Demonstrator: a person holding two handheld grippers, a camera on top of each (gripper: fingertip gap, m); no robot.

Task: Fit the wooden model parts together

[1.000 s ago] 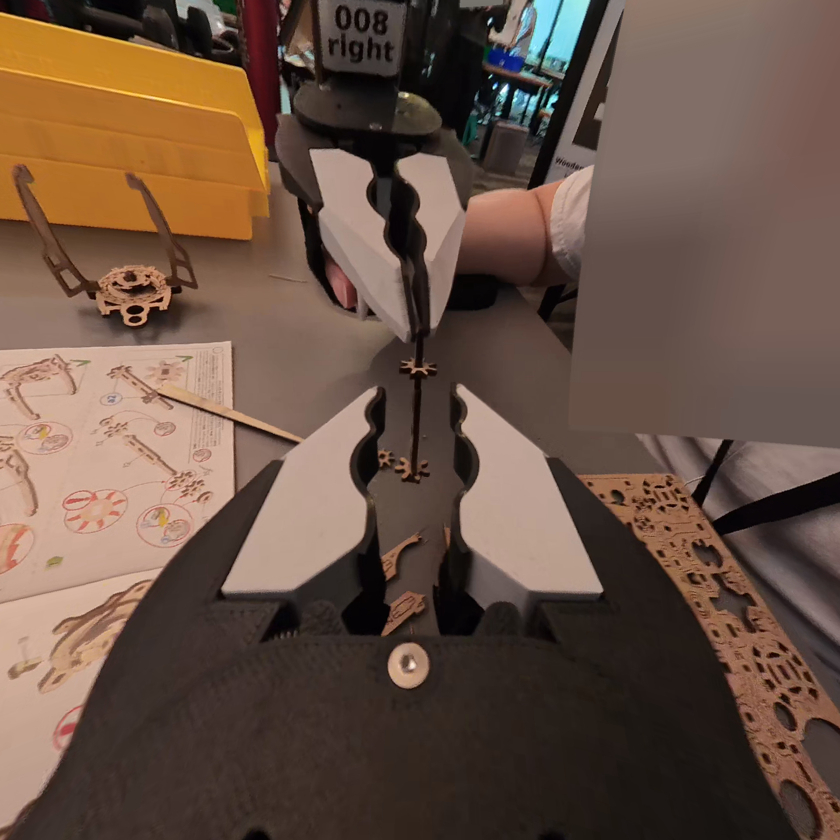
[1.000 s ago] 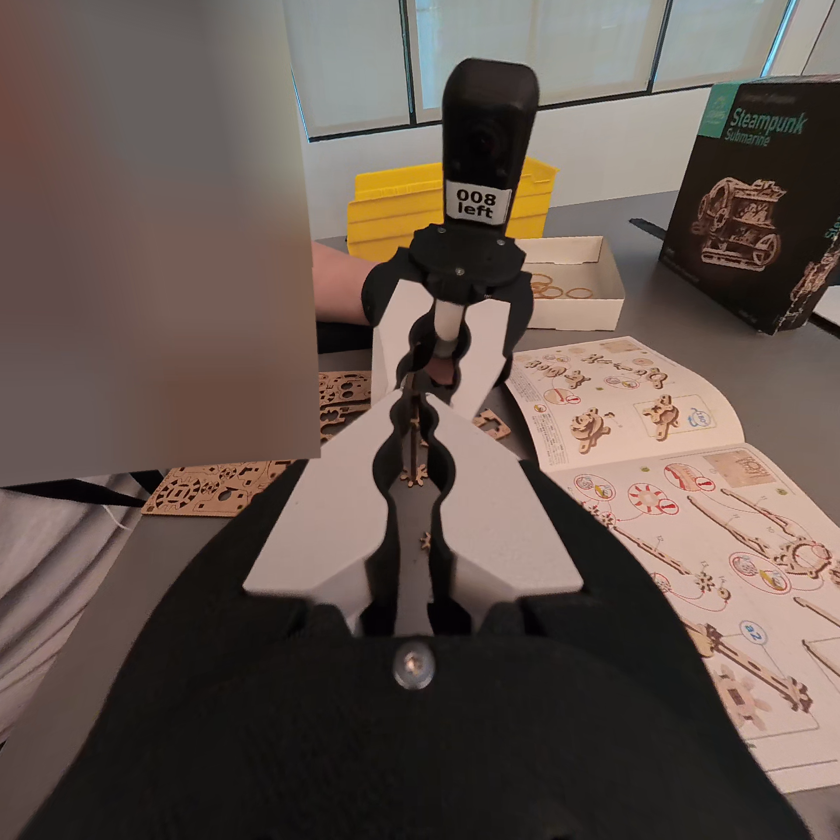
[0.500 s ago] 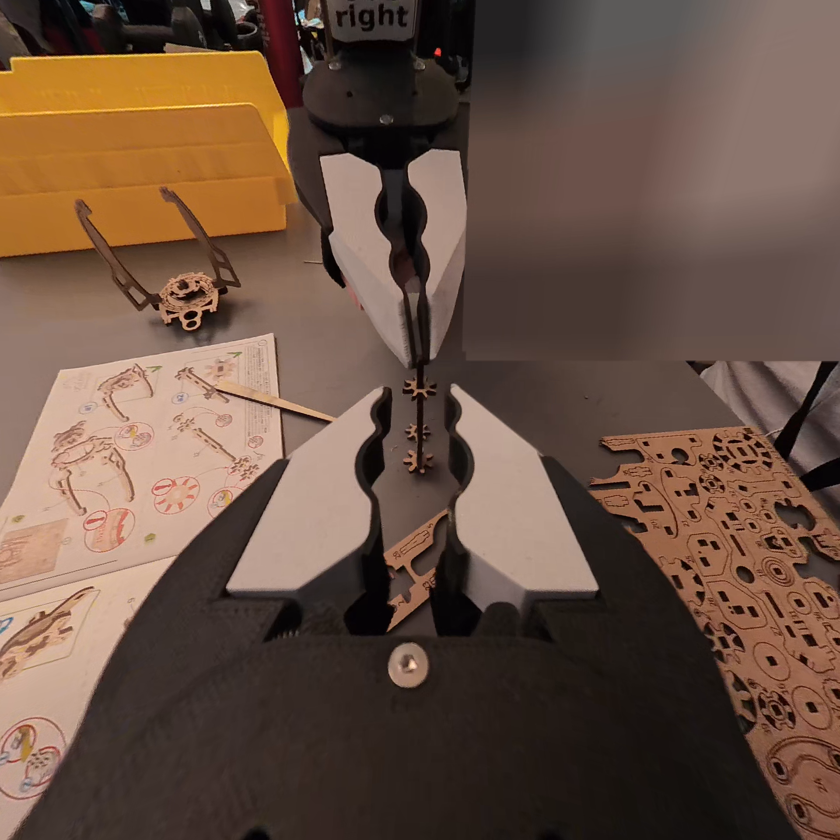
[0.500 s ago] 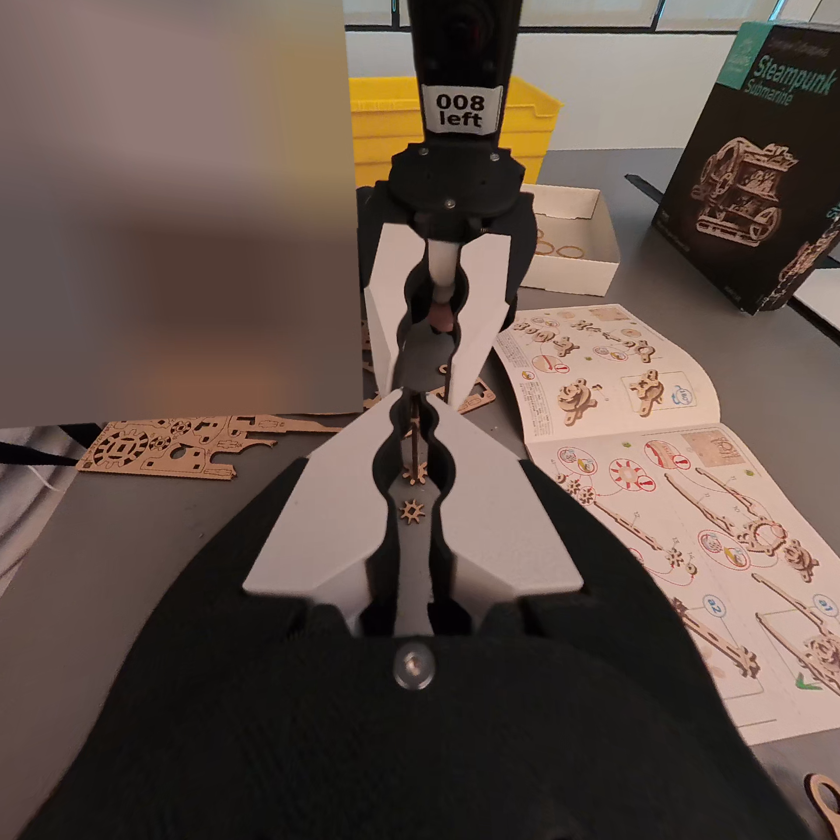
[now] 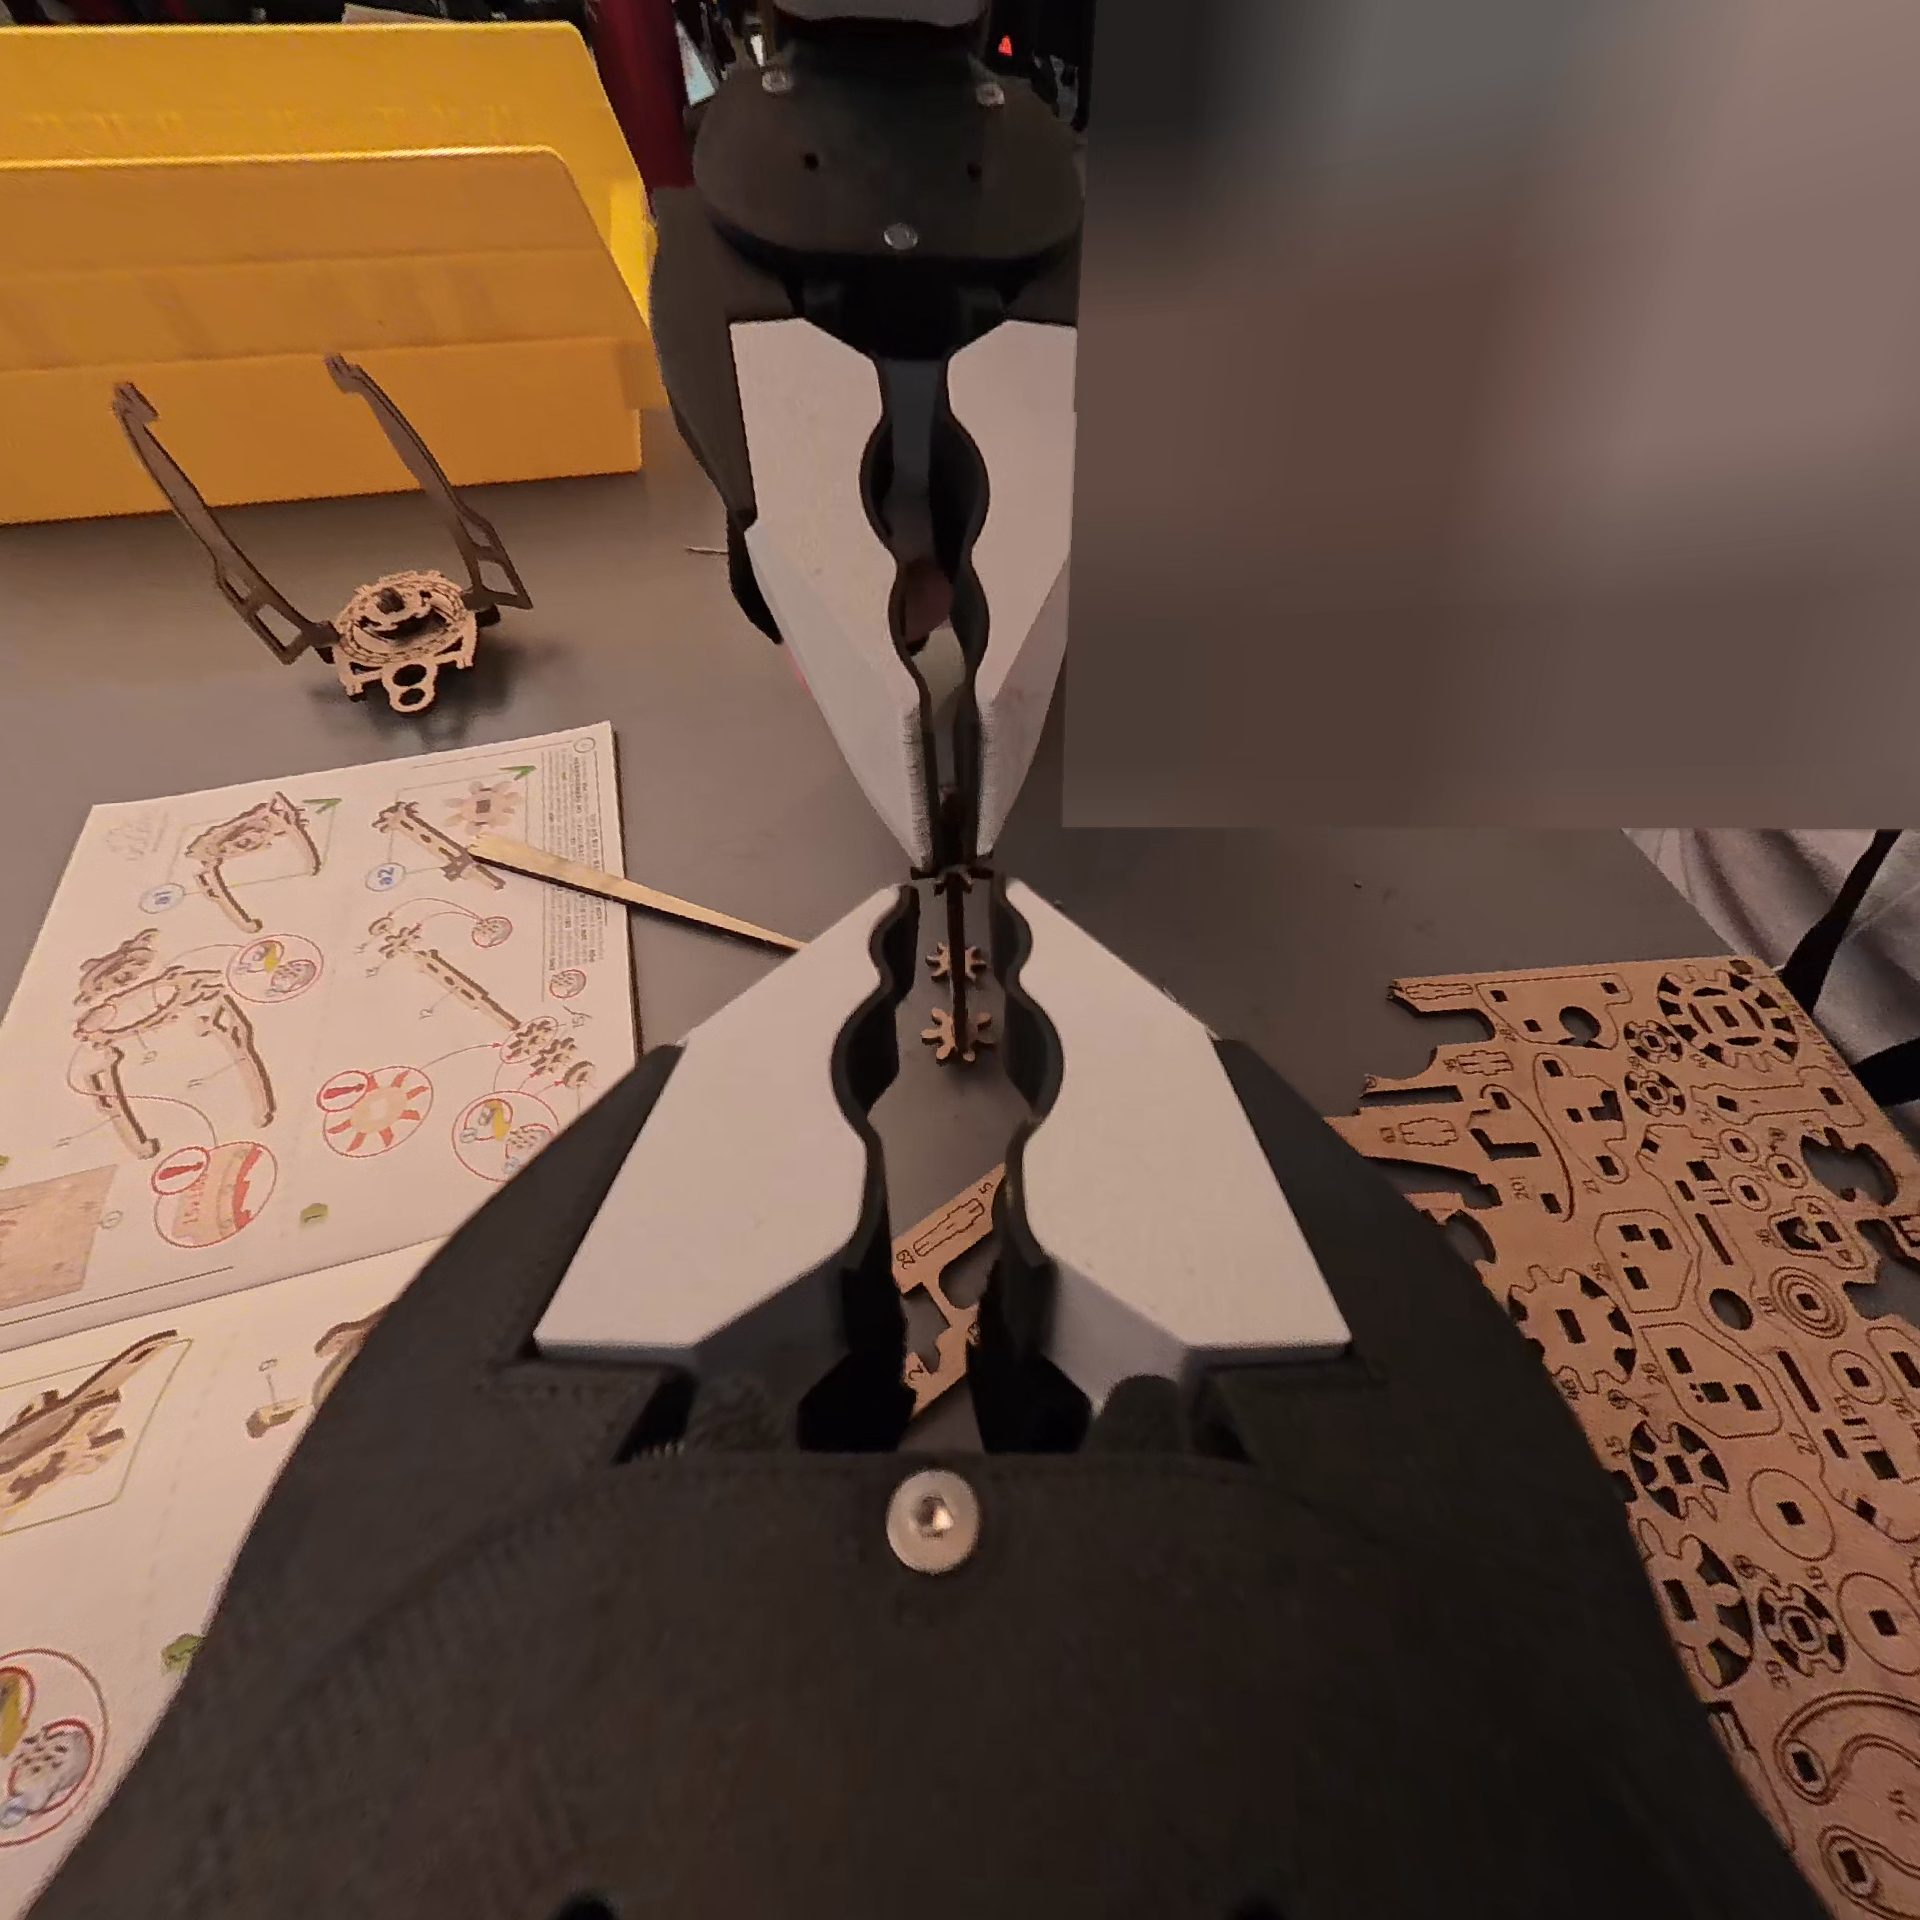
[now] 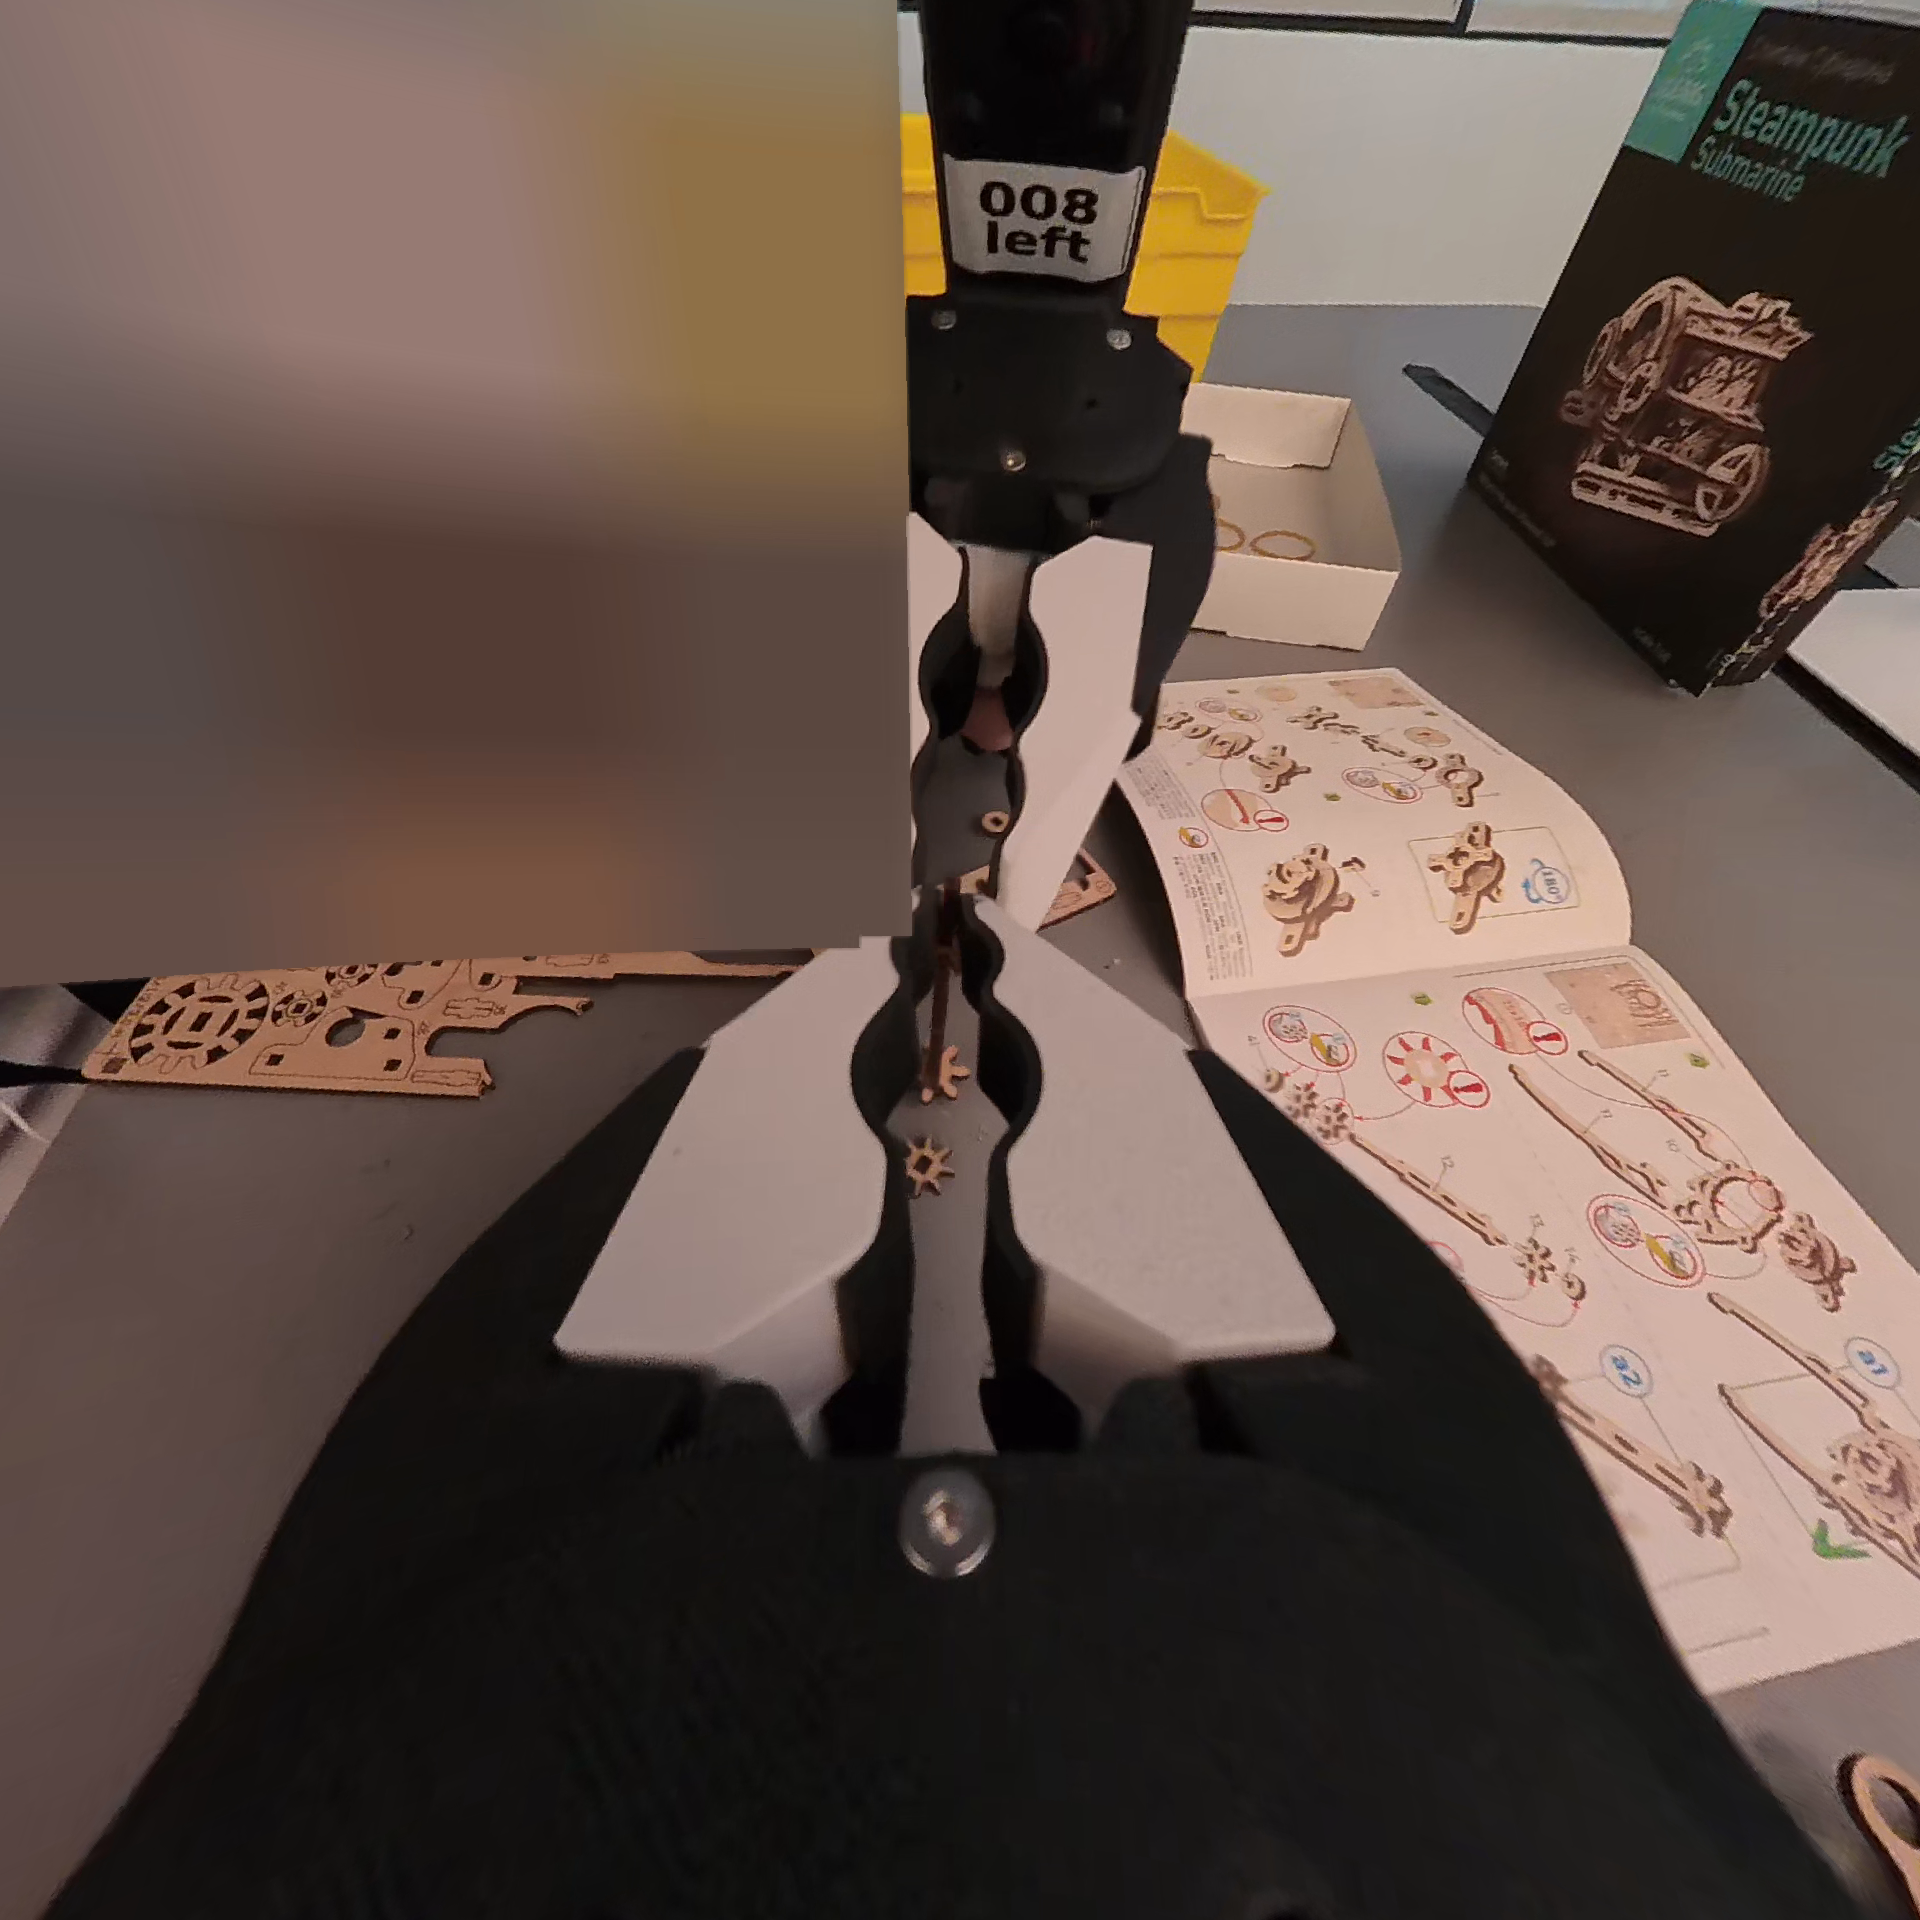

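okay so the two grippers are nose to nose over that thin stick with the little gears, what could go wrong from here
1. The right gripper pinches only the thin wooden stick's end; a sideways push might snap it.
2. The left gripper is open around the stick and its small gears, so closing off-centre may knock a gear askew.
3. One loose gear lies on the table; it could get nudged away.

My left gripper (image 5: 958, 902) faces my right gripper (image 6: 940, 940) tip to tip, left's fingers slightly parted, right's fingers pinched nearly together.
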